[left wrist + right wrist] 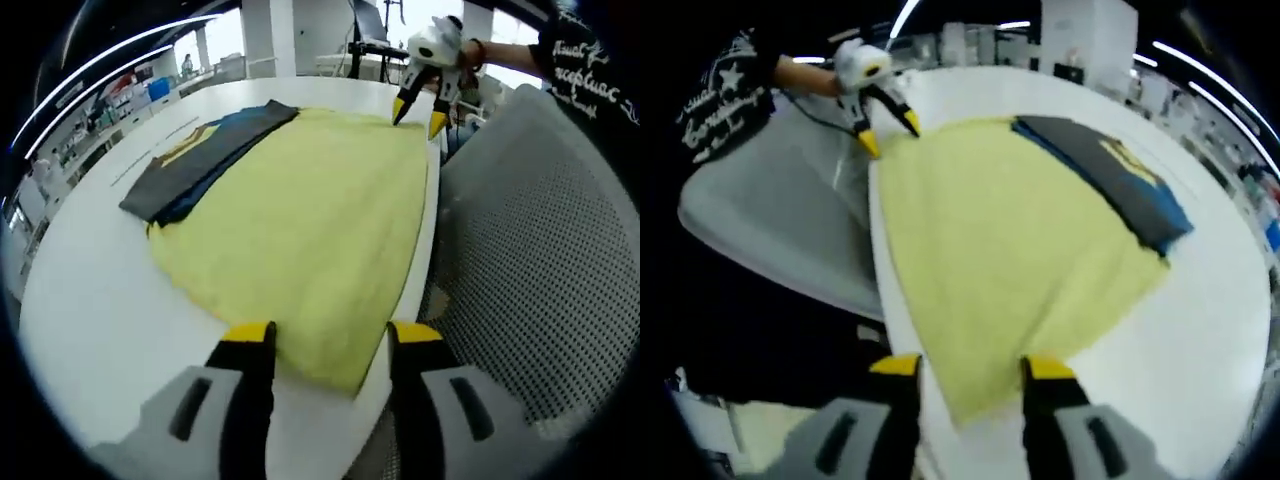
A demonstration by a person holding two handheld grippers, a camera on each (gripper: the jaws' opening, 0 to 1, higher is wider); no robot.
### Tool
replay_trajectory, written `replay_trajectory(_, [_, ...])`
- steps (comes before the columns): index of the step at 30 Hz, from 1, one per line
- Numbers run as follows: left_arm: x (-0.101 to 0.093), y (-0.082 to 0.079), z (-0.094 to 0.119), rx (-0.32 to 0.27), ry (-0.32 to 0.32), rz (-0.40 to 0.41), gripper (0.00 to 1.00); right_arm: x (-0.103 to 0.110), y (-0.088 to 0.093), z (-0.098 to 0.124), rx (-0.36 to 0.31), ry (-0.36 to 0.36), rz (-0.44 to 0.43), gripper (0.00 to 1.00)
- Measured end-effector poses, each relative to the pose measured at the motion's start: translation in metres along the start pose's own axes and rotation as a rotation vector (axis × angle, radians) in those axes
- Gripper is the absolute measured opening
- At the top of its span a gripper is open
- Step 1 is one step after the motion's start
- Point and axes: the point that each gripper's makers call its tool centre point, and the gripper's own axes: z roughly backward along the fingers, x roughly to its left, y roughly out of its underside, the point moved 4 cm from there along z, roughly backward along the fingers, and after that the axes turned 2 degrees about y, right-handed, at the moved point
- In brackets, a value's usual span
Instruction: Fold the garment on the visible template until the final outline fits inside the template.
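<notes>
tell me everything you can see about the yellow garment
The yellow garment is pale yellow, soft, towel-like cloth lying flat and mostly smooth on the white table. It runs along the table's near edge, widening from one end to the other. A dark grey and blue folded garment lies along its far side, overlapping that edge. The left gripper and right gripper each straddle a corner at opposite ends, jaws open.

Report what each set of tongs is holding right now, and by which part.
Nothing is held. The left tongs and right tongs stand open, one at each near corner of the yellow garment, jaws astride the cloth, not closed on it.
</notes>
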Motion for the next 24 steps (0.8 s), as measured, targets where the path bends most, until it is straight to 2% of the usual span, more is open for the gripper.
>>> replay_trajectory(3, [0.0, -0.001, 0.0, 0.005, -0.001, -0.006, 0.4, 0.001, -0.001, -0.001, 0.017, 0.003, 0.033, 0.33])
replay_trajectory(9, [0.001, -0.001, 0.0, 0.016, 0.015, -0.019, 0.34, 0.0, -0.001, -0.001, 0.021, -0.007, 0.044, 0.31])
replay_trajectory(11, [0.003, -0.001, 0.001, 0.024, 0.011, -0.017, 0.27, -0.001, -0.001, 0.0, 0.022, -0.005, 0.048, 0.26])
replay_trajectory(15, [0.006, -0.001, 0.002, 0.04, 0.01, -0.026, 0.19, -0.006, -0.001, 0.0, 0.027, 0.018, 0.053, 0.08])
replay_trajectory(17, [0.007, -0.001, 0.002, 0.052, 0.006, -0.03, 0.08, -0.008, -0.001, 0.0, 0.025, 0.015, 0.041, 0.07])
replay_trajectory(24, [0.009, -0.002, 0.002, 0.062, -0.019, -0.04, 0.02, -0.01, -0.001, 0.0, 0.014, 0.018, 0.028, 0.02])
